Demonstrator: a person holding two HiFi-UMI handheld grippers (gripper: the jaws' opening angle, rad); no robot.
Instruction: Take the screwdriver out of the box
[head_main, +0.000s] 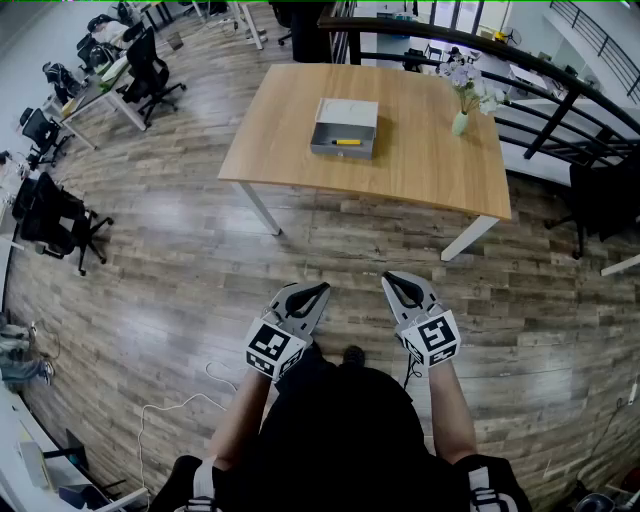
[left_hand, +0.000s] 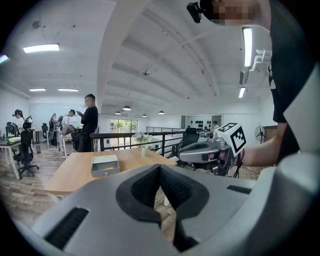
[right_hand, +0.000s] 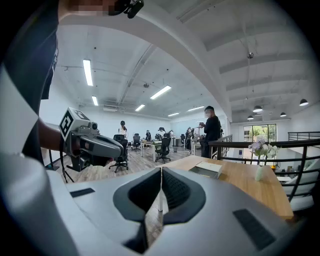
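You hold both grippers low in front of you, over the grey-brown wooden plank floor (head_main: 200, 280). Your left gripper (head_main: 320, 290) has its jaws shut tight together, and there is nothing between them. Your right gripper (head_main: 392, 280) is the same: its jaws press together and hold nothing. The two grippers sit side by side, near each other but not touching. Both point toward the far side of the room.

The big light wooden bench with white legs (head_main: 420, 165) stands far ahead of you, well apart from both grippers. On it sits the shallow grey open box (head_main: 345, 118). The small yellow screwdriver with a black end (head_main: 346, 142) lies flat inside the box, close to its near wall.

To the right of the box, by the far right part of the bench, stands a small pale green vase with white flowers (head_main: 460, 122). The vase and the box do not touch.

A black metal railing (head_main: 520, 60) runs behind the bench. Black office chairs (head_main: 150, 65) stand far off on the left. In the left gripper view, a person in dark clothes (left_hand: 90, 122) stands past the bench.
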